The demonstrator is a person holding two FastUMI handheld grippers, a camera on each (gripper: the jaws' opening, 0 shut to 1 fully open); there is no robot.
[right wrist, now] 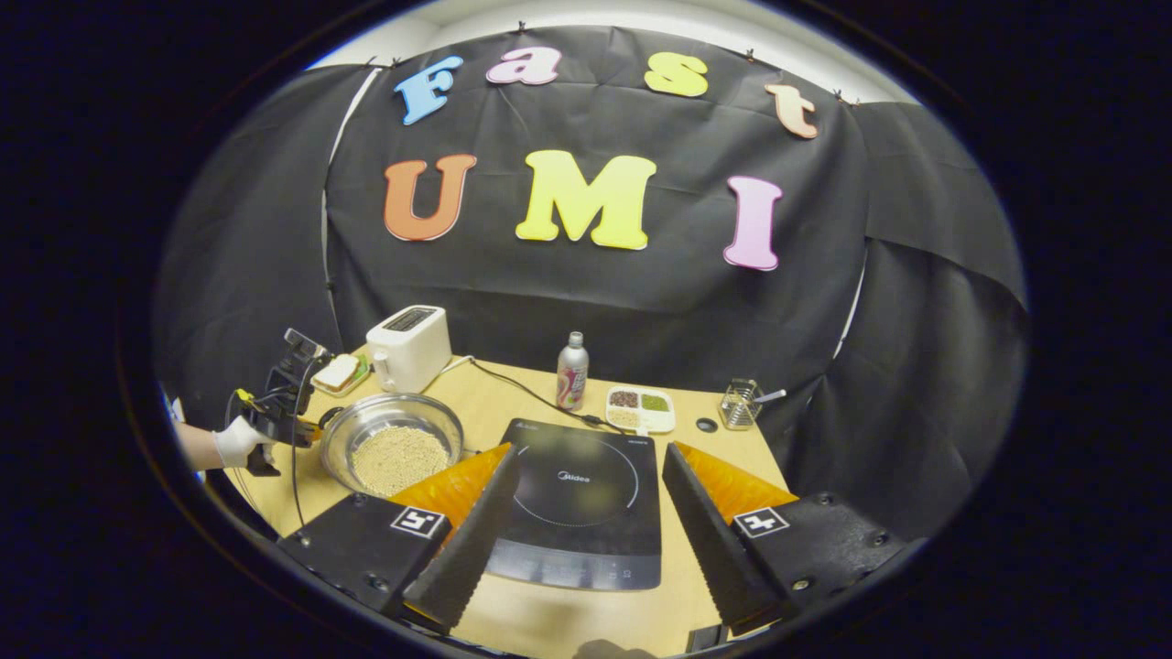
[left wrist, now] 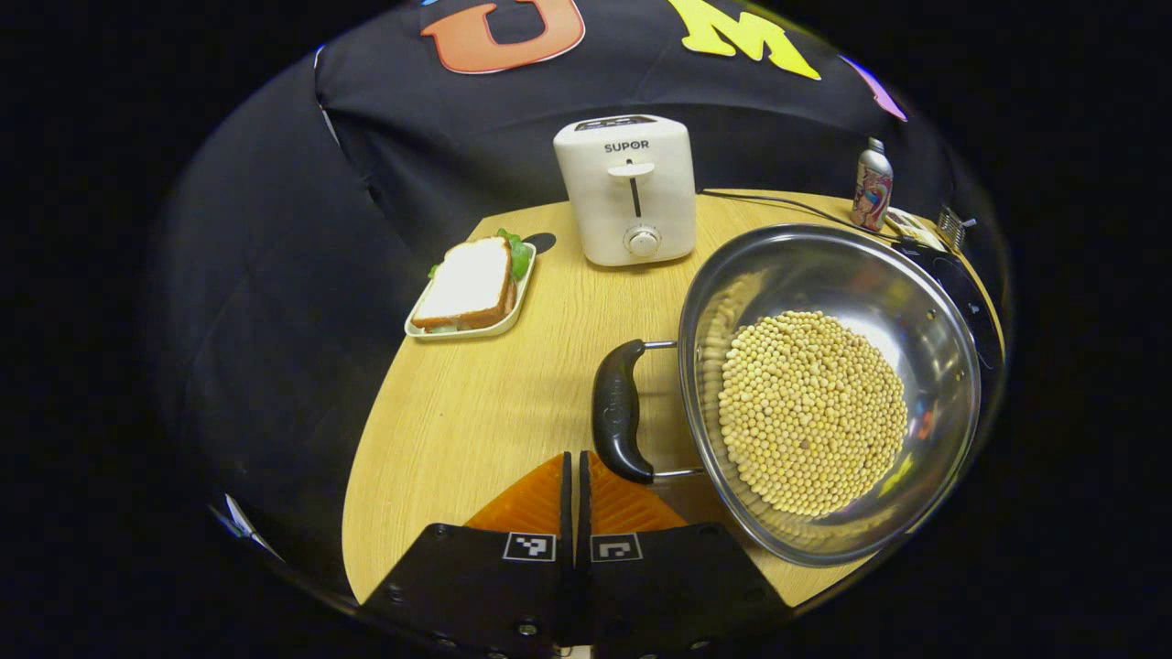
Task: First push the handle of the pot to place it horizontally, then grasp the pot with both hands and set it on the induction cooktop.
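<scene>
A steel pot (left wrist: 824, 265) full of pale beans (left wrist: 810, 412) stands on the wooden table (left wrist: 476, 412). Its black side handle (left wrist: 618, 412) sticks out toward me. My left gripper (left wrist: 577, 458) is shut with nothing in it, its tips just left of the handle's near end, touching or almost touching it. In the right gripper view the pot (right wrist: 385, 412) sits left of the black induction cooktop (right wrist: 586, 494). A gloved hand (right wrist: 238, 444) holds the left gripper (right wrist: 275, 412) at the pot's left side. My right gripper (right wrist: 586, 458) hangs open above the cooktop's near half.
A white toaster (left wrist: 632, 192) and a plate with a sandwich (left wrist: 472, 288) stand behind the handle. A bottle (right wrist: 572, 371), a tray of grains (right wrist: 641, 407) and a wire holder (right wrist: 740, 403) line the table's back. A black cable (right wrist: 522, 394) runs to the cooktop.
</scene>
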